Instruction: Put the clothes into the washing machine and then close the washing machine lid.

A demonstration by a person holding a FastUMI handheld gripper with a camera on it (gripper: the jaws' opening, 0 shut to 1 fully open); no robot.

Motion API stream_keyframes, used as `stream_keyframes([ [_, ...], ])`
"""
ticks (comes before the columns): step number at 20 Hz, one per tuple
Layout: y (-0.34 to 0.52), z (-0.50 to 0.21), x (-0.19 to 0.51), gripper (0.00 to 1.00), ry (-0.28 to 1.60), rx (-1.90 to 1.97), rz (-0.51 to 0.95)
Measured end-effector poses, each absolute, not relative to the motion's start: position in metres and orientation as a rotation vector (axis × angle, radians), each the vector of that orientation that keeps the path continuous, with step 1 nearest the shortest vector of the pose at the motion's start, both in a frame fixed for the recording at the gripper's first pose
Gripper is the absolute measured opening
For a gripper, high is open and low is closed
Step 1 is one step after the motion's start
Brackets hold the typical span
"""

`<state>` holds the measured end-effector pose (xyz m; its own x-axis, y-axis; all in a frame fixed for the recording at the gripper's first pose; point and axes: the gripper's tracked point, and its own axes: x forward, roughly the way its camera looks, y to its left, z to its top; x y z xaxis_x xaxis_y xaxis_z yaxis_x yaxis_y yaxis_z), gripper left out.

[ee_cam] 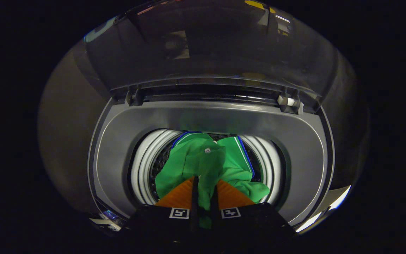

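Note:
A green garment (203, 160) with blue-and-white trim and a small button hangs over the round drum opening (143, 165) of a grey top-loading washing machine (118, 141). My gripper (204, 188) is shut on a fold of that green cloth, which is pinched between both fingers and bunches out ahead of them into the drum. The machine's dark see-through lid (206, 46) stands raised behind the opening, hinged at the back (289, 102).
The grey top deck (294, 148) of the machine rings the drum on all sides. Dark booth wall lies to the left and right of the machine. A bright strip (330, 206) shows past the machine's front right corner.

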<state>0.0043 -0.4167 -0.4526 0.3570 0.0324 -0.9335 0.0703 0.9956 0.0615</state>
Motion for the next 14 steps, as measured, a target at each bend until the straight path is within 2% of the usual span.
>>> stream_keyframes([
  [1,-0.416,-0.452,0.006,0.18,1.198,0.105,-0.026],
  [6,-0.414,-0.447,0.021,0.99,1.133,0.111,-0.030],
  [11,-0.418,-0.443,0.022,0.99,1.106,0.109,-0.038],
  [14,-0.430,-0.431,0.034,0.99,1.030,0.049,-0.073],
])
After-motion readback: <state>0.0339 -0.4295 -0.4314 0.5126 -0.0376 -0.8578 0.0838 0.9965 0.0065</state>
